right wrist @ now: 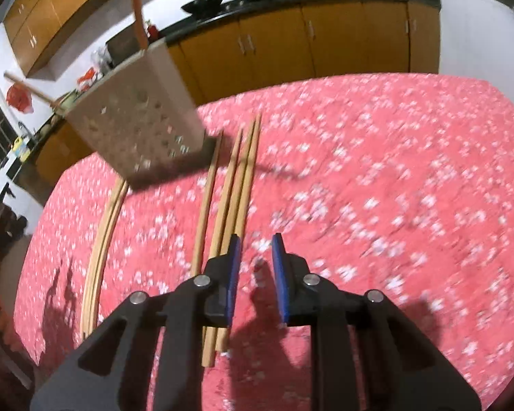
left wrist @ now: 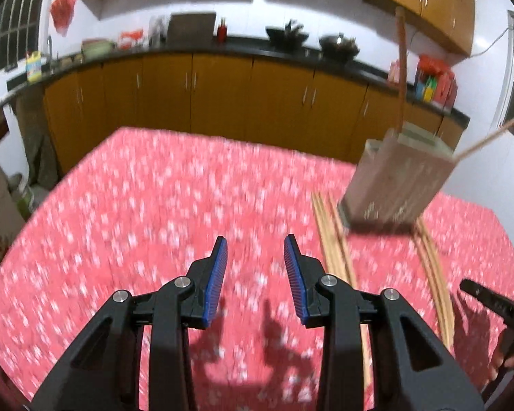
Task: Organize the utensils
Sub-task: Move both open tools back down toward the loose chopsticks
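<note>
- The right gripper [right wrist: 255, 263] hangs with its jaws apart and empty, just beside the nearest chopsticks [right wrist: 236, 185] lying loose on the red tablecloth [right wrist: 394, 171].
- The left gripper [left wrist: 256, 277] is likewise apart, holding nothing.
- The perforated holder [right wrist: 137, 116] stands beyond, a stick already inside.
- Best practice: centre one chopstick between the pads, close mid-shaft, lift level.

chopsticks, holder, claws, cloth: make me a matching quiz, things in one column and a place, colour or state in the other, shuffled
Things:
1. holder
2. loose chopsticks
3. left claw
4. tablecloth

Descriptions:
A. open, holding nothing
B. red with white flecks
C. perforated, utensils standing in it
D. lying flat on the cloth

Pairs: 1-C, 2-D, 3-A, 4-B
</note>
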A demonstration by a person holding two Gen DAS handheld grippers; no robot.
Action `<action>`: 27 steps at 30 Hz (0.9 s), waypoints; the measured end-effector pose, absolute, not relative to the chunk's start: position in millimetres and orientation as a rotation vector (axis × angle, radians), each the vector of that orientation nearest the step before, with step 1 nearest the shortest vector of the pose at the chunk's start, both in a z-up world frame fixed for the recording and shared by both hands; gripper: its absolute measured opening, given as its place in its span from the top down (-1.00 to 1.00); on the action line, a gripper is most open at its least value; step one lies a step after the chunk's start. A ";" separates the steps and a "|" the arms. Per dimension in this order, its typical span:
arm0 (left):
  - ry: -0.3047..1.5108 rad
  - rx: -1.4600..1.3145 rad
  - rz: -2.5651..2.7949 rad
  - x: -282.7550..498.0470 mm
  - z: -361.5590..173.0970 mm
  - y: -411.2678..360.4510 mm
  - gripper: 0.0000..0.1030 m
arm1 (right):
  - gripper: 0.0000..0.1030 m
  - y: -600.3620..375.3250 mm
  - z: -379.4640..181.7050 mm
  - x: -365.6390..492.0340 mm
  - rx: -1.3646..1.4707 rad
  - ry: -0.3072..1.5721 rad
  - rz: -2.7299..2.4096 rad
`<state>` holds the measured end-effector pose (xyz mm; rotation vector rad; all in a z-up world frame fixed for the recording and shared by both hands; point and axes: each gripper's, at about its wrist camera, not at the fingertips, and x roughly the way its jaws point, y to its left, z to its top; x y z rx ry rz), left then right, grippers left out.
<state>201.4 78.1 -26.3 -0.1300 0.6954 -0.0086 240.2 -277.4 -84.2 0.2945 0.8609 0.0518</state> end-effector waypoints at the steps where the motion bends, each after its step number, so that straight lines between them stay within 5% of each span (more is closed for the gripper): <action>1: 0.707 -0.130 -0.011 198.5 -31.5 75.7 0.32 | 0.61 -274.2 -85.3 240.8 0.288 0.863 0.056; 27: 0.829 -0.132 -0.212 199.0 -71.8 27.4 0.42 | 0.85 -268.3 -102.0 245.5 0.179 0.876 -0.038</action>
